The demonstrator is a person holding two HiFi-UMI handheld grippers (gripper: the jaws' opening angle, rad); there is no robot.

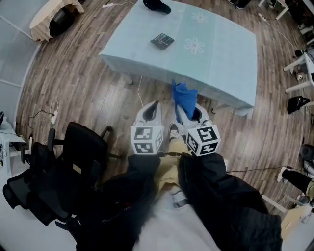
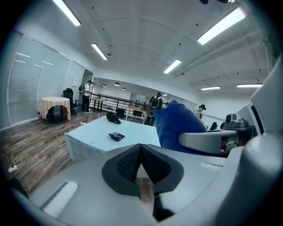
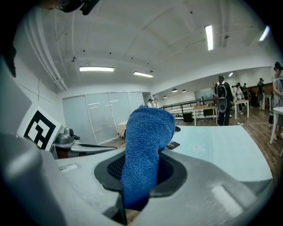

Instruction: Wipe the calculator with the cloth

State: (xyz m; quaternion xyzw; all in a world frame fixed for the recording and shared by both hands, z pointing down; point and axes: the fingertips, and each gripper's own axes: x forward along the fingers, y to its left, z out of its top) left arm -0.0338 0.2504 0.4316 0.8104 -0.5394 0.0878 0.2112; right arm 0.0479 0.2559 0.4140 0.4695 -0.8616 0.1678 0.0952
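Note:
The black calculator lies on the pale blue table, near its far left part, and shows small in the left gripper view and in the right gripper view. A blue cloth stands up from my right gripper, which is shut on it. Both grippers hang over the wooden floor, short of the table's near edge. My left gripper is shut with nothing in it; the cloth rises just to its right.
A black cap-like object lies at the table's far edge. Black office chairs stand at my left. A round cream-covered table is at the far left, and a cable runs over the floor. People stand far back.

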